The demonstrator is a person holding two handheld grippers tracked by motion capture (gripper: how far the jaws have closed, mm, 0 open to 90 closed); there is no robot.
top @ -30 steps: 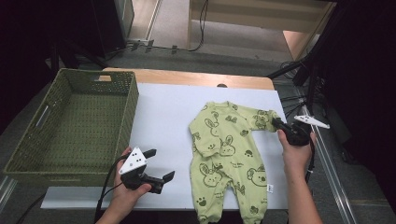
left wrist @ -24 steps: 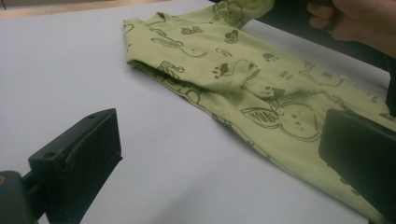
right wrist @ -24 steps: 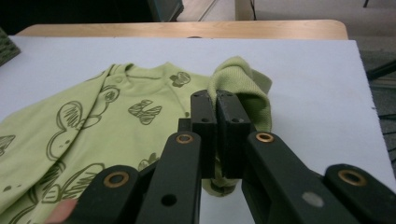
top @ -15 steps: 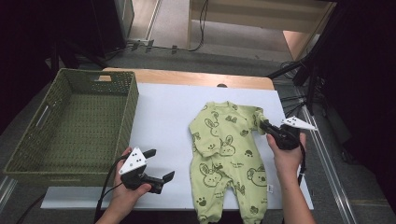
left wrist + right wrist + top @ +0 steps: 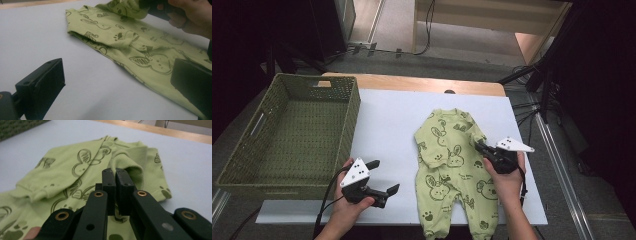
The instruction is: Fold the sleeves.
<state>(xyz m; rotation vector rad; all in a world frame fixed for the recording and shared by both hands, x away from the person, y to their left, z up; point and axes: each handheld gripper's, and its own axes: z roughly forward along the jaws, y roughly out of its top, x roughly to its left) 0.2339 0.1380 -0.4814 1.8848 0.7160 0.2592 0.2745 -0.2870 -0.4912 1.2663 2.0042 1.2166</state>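
A light green baby romper (image 5: pixel 451 165) printed with bunnies and paw marks lies flat on the white tabletop (image 5: pixel 392 120), legs toward the person. My right gripper (image 5: pixel 479 146) is shut on the cuff of the romper's right-hand sleeve (image 5: pixel 126 166) and holds it folded in over the chest. The cuff bulges up between the closed jaws in the right gripper view. My left gripper (image 5: pixel 384 177) stands open near the table's front edge, left of the romper (image 5: pixel 140 50), with nothing between its jaws.
A deep green woven basket (image 5: pixel 287 135) stands at the left of the table. A bare wooden strip (image 5: pixel 412 82) runs along the far edge. Cables and stand legs lie on the floor beyond and to the right.
My right gripper has moved left with the sleeve cuff, drawing it from the romper's side in over the chest. The left gripper has stayed put.
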